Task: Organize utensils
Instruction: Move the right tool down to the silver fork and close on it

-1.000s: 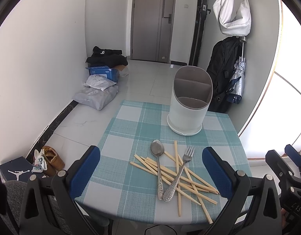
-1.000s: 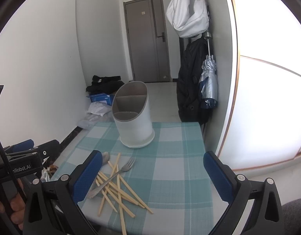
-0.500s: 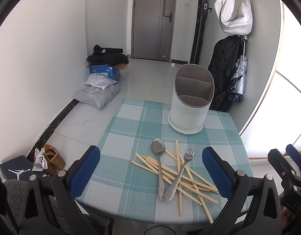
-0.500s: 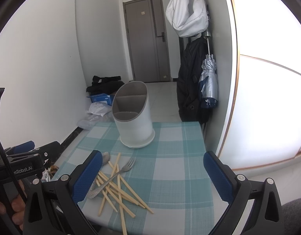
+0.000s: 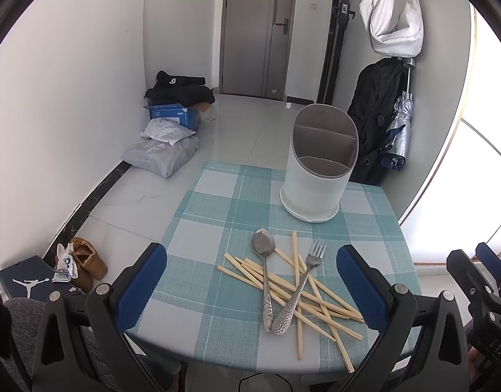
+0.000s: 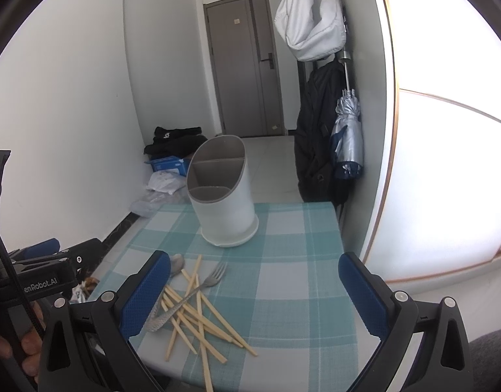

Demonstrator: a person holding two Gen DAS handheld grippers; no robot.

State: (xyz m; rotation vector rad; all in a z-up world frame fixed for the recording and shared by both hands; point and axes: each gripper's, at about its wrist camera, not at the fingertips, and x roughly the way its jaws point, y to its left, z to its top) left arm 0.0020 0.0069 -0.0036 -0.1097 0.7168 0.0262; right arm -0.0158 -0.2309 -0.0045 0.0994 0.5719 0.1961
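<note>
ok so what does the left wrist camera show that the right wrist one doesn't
Only the left wrist view shows the brown shoes on the floor and the whole spoon. Only the right wrist view shows a hand holding the left tongs. Both show the white utensil holder, the fork and the chopsticks on the checked cloth, with each camera's own tongs open and empty.
</note>
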